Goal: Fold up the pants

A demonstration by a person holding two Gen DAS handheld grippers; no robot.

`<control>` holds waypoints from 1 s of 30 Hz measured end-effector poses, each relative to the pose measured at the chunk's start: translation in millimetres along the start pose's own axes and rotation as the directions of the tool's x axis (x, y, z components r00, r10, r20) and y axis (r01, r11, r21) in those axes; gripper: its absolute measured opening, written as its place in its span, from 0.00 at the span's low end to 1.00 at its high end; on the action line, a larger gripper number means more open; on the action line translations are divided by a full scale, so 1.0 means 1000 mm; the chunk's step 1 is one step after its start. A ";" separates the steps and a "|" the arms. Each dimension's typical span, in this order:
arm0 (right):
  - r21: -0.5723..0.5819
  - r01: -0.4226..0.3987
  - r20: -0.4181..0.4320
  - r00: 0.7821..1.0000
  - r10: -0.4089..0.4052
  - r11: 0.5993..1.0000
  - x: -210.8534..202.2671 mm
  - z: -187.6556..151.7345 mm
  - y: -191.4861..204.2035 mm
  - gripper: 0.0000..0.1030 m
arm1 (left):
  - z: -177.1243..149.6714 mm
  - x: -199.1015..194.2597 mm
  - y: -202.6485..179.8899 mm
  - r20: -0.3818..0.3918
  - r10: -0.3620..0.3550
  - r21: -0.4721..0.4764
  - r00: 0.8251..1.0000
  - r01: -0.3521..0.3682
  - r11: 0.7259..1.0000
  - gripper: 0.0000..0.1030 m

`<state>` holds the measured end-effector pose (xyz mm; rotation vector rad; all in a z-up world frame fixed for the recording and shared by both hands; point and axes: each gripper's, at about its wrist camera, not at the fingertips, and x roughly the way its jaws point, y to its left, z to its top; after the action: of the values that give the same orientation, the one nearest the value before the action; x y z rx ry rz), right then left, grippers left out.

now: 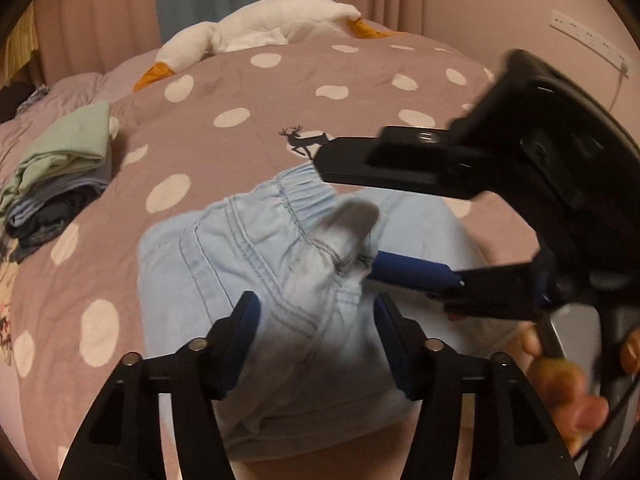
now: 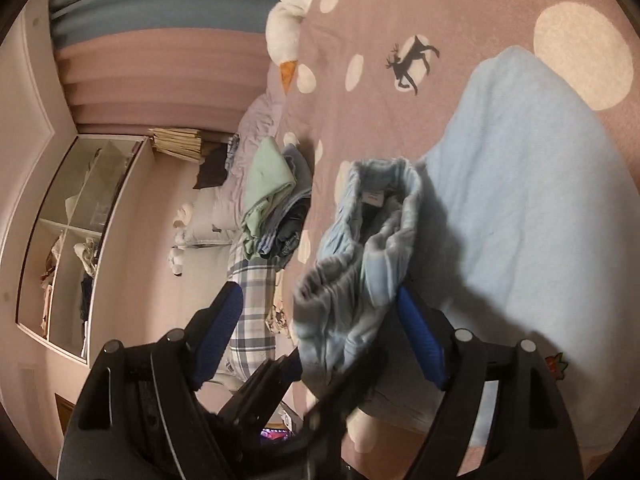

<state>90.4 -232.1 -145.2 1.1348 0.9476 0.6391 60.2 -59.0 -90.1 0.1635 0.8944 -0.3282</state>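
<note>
Light blue pants [image 1: 224, 264] lie folded on the pink dotted bedcover [image 1: 240, 88]. In the left wrist view my left gripper [image 1: 316, 320] stands open, with a raised ridge of the pants between its blue pads and no pad pressing on it. My right gripper [image 1: 348, 212] comes in from the right, open, one finger above the elastic waistband and the other under a pale fold. In the right wrist view the bunched waistband [image 2: 360, 248] stands between the pads of my right gripper [image 2: 320, 316] and leans on the right pad. The rest of the pants [image 2: 520, 208] lies flat on the right.
A stack of folded clothes [image 1: 60, 176] [image 2: 272, 208] sits on the bed to the left. A white goose plush [image 1: 256, 28] [image 2: 288, 20] lies at the far side. A person's hand [image 1: 560, 384] holds the right gripper. A wall shelf [image 2: 80, 240] and a plaid pillow [image 2: 252, 312] are beyond the bed.
</note>
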 end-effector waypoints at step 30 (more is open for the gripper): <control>-0.278 0.180 0.165 0.977 -0.138 0.944 -0.053 0.005 0.039 0.19 | -0.060 -0.036 0.110 -0.042 0.005 -0.417 0.999 -0.022 0.909 0.58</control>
<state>71.0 -266.4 -91.8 0.8206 0.7830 0.5369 33.6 67.9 -98.4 -0.2215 0.9834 -0.1136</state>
